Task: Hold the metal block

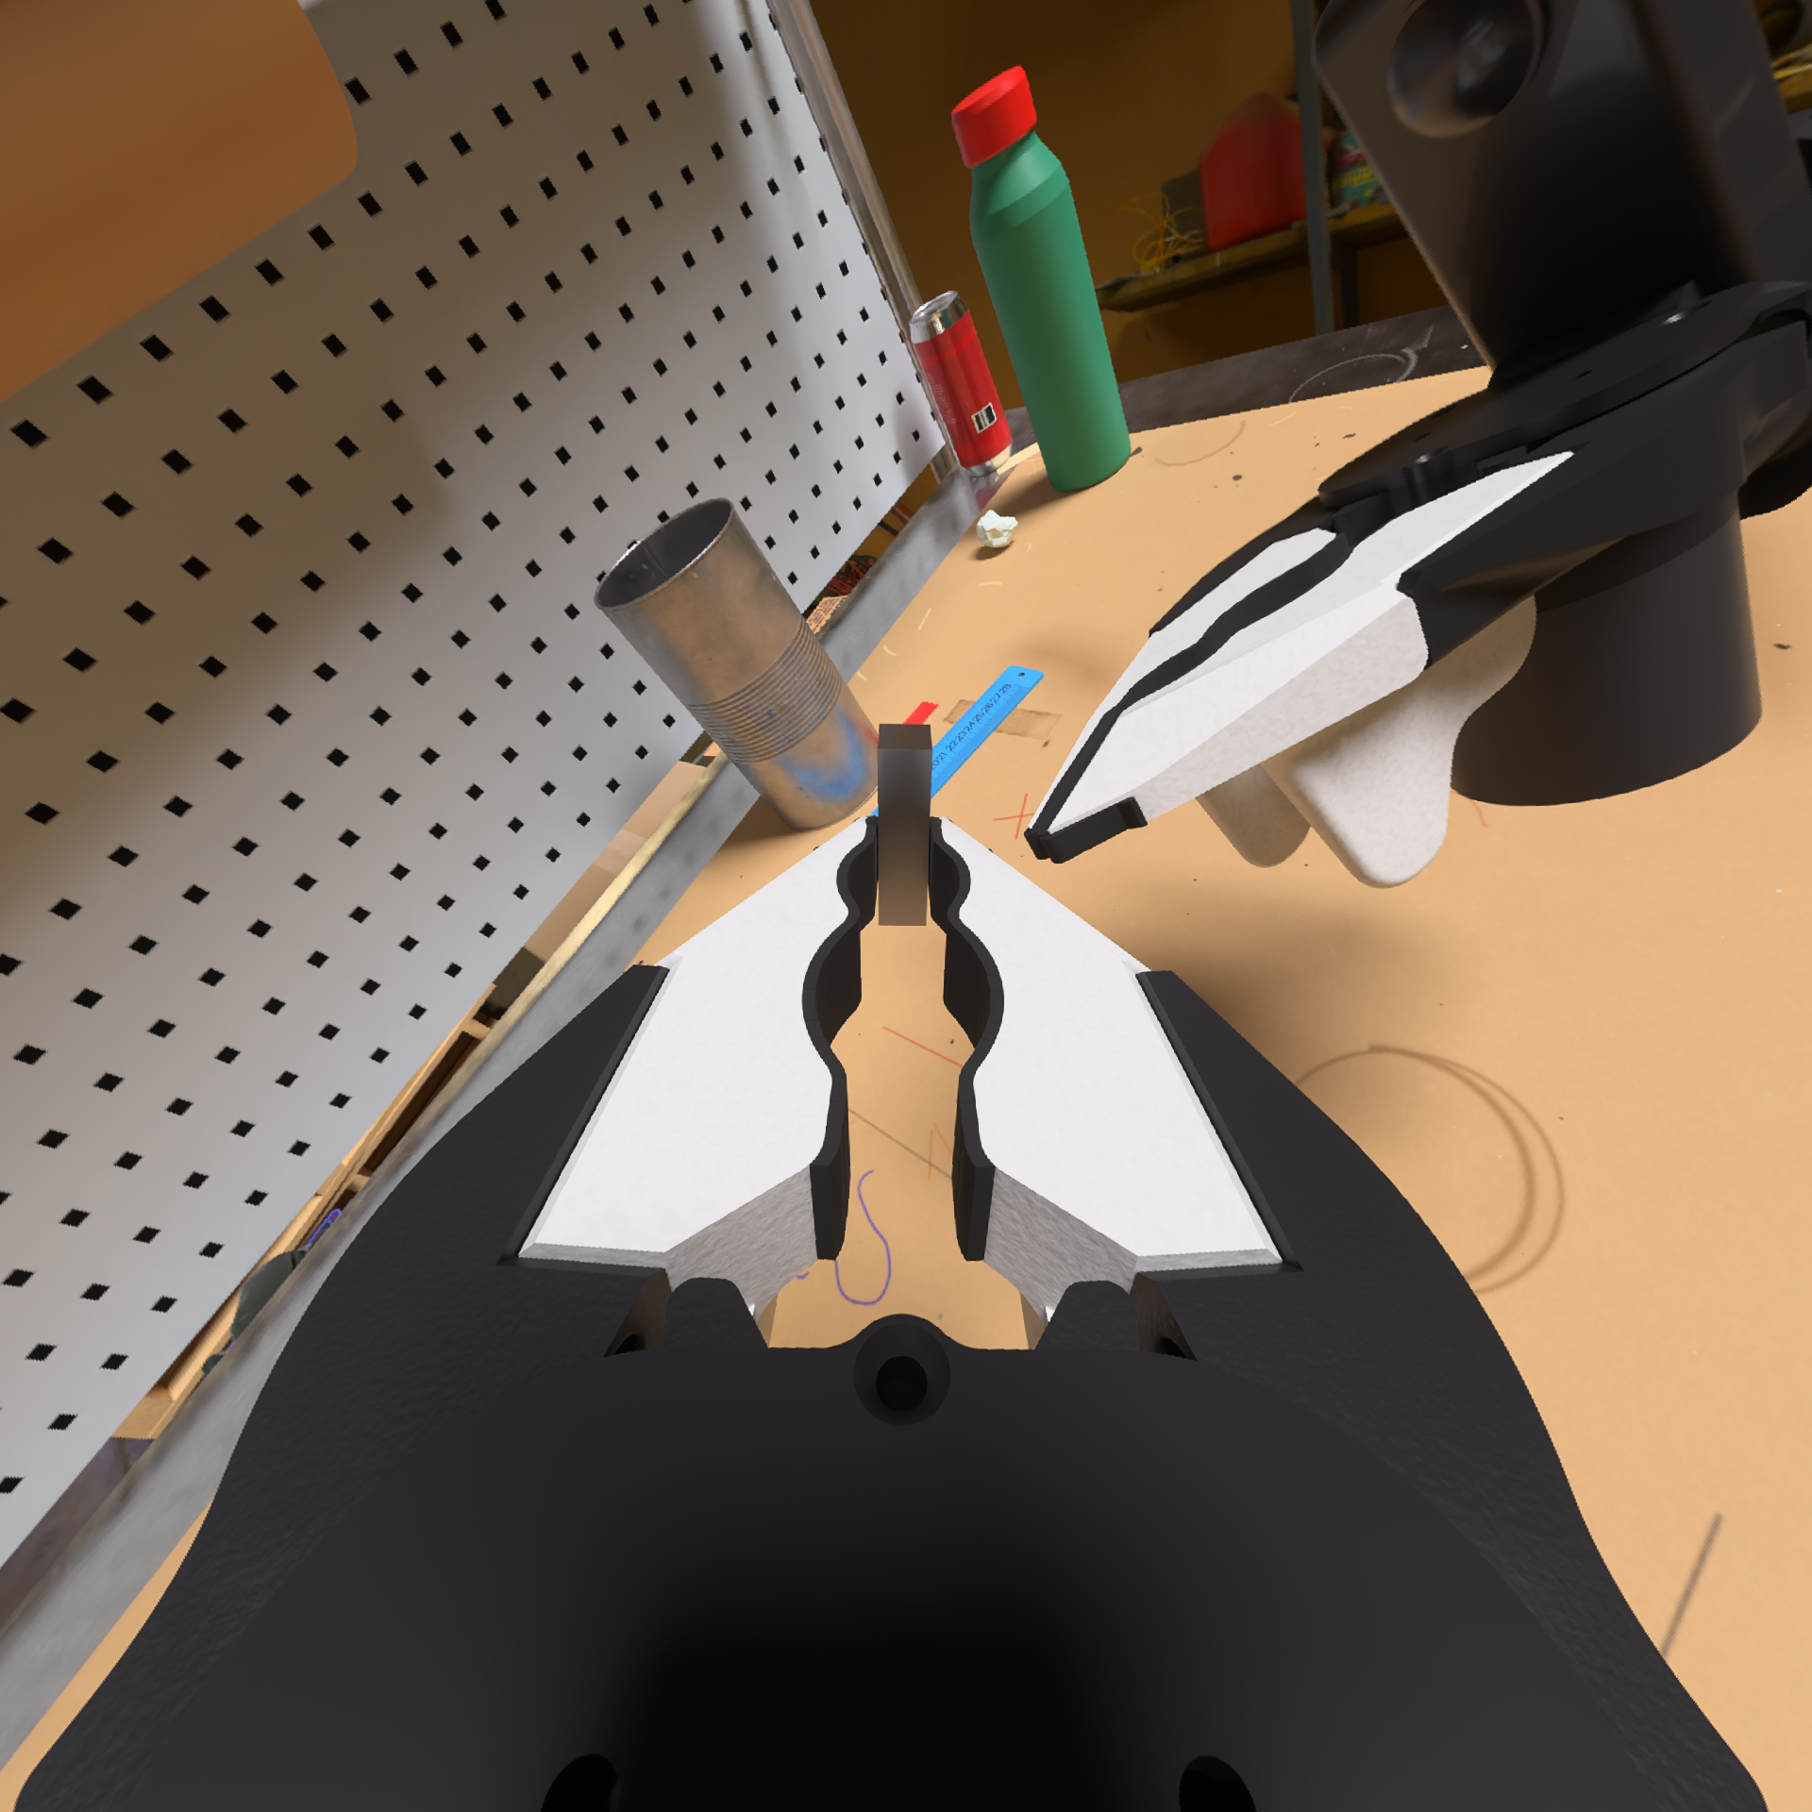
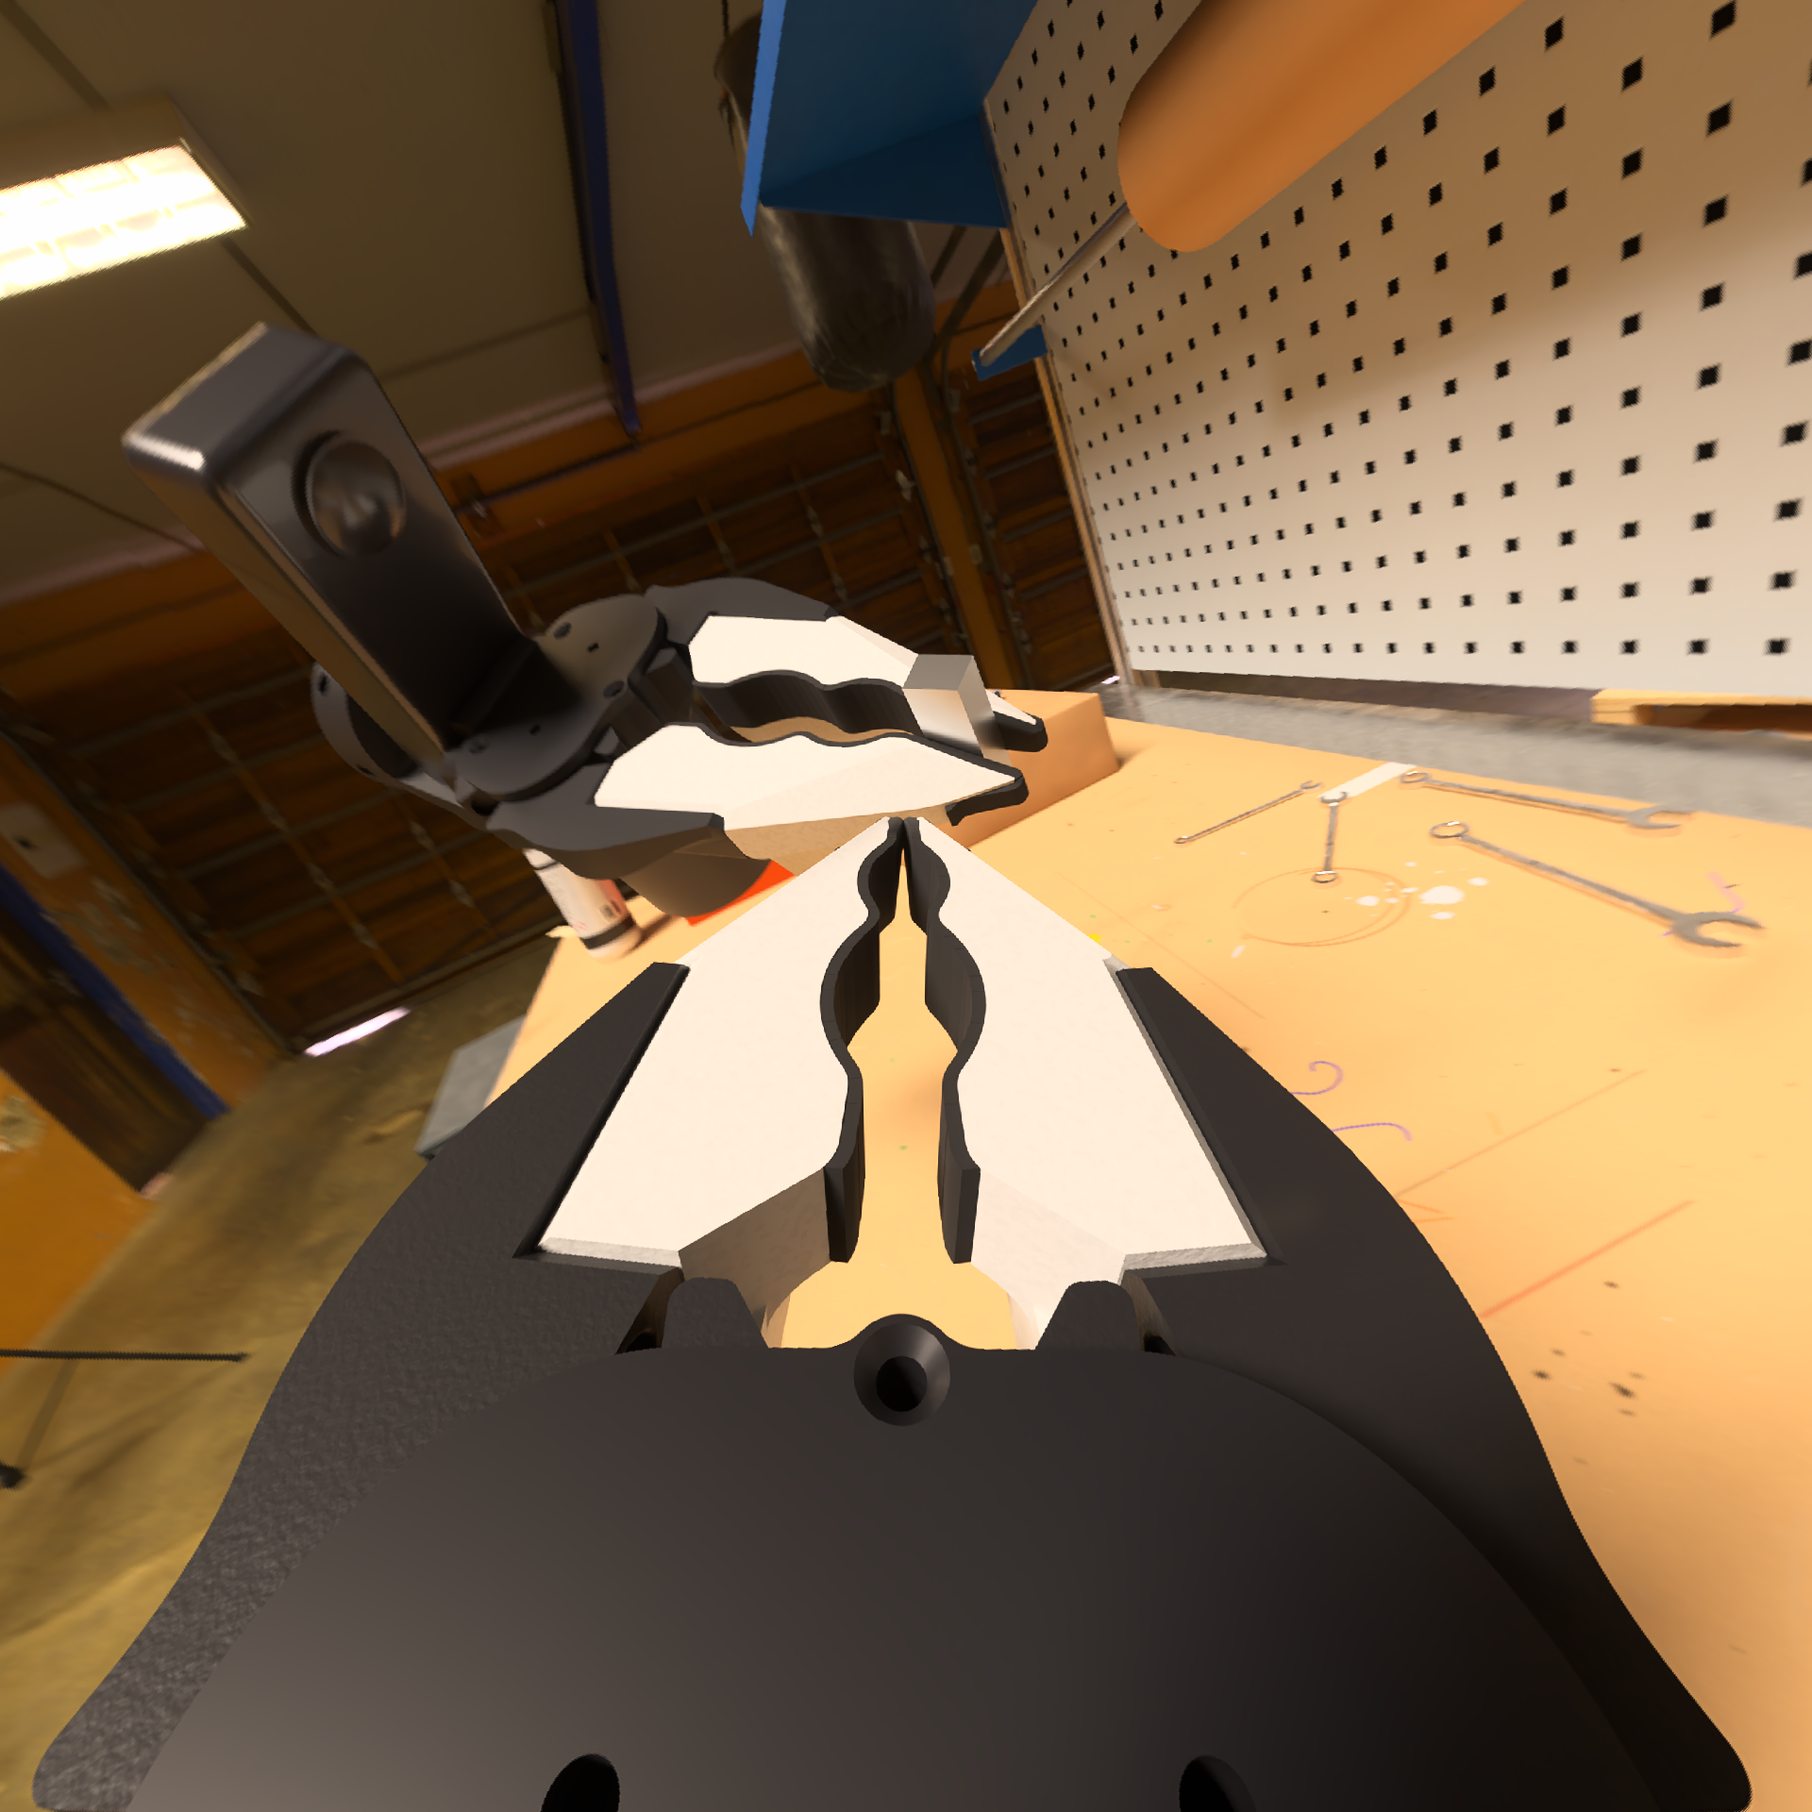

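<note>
Scuffed tan counter (image 1: 1275, 981), pegboard (image 1: 392, 490) behind; red can (image 1: 956, 382) label unreadable, perhaps soda. Left gripper (image 1: 902, 833) grasping metal block (image 1: 902, 784); right gripper (image 2: 900, 833) fingers clenched, empty.

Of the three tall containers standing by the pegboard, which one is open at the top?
The bare metal cup, nearest the hand-held gripper. Its rim is open and hollow, while the green bottle wears a red cap and the red can looks sealed.

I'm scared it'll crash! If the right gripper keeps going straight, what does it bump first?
Probably the left gripper, which holds the metal block just past the right gripper; depth is hard to judge.
</note>
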Tool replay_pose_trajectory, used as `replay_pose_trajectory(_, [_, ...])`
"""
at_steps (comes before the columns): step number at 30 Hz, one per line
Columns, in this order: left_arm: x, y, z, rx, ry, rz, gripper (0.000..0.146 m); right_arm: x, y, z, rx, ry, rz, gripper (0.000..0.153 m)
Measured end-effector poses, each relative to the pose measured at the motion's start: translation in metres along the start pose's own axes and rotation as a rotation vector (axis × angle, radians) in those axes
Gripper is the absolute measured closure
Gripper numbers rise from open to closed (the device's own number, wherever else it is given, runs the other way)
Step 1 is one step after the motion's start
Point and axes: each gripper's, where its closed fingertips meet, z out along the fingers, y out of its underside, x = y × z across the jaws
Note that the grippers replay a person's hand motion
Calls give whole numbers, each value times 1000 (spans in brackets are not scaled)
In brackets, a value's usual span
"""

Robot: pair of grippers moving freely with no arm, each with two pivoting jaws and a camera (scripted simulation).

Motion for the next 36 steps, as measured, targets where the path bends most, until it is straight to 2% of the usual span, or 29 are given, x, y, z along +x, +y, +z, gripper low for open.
replay_pose_trajectory(8, [5, -3, 2, 57, 11, 8, 137, -15, -10, -3, 61, -197, 238, 153])
replay_pose_trajectory(11, [5, -3, 2, 52, 12, 5, 137, -13, -9, -4, 53, -167, 187, 153])
replay_pose_trajectory(13, [2, -2, 2, 43, 10, -18, 137, -12, -7, -3, 19, -124, 90, 153])
replay_pose_trajectory(17, [3, 2, 3, 15, 43, -59, 137, -3, -6, -8, -85, 55, -263, 138])
replay_pose_trajectory(22, [7, 4, 5, -18, 60, -71, 137, 8, -8, -16, -188, 269, -714, 138])
replay_pose_trajectory(24, [5, 3, 5, -3, 50, -77, 137, 10, -7, -16, -216, 314, -789, 139])
replay_pose_trajectory(30, [6, -5, 3, 42, 25, -27, 137, 7, -12, -11, -117, 246, -533, 145])
replay_pose_trajectory(36, [8, -15, -1, 114, 14, 16, 137, 1, -18, -9, -18, 123, -250, 150])
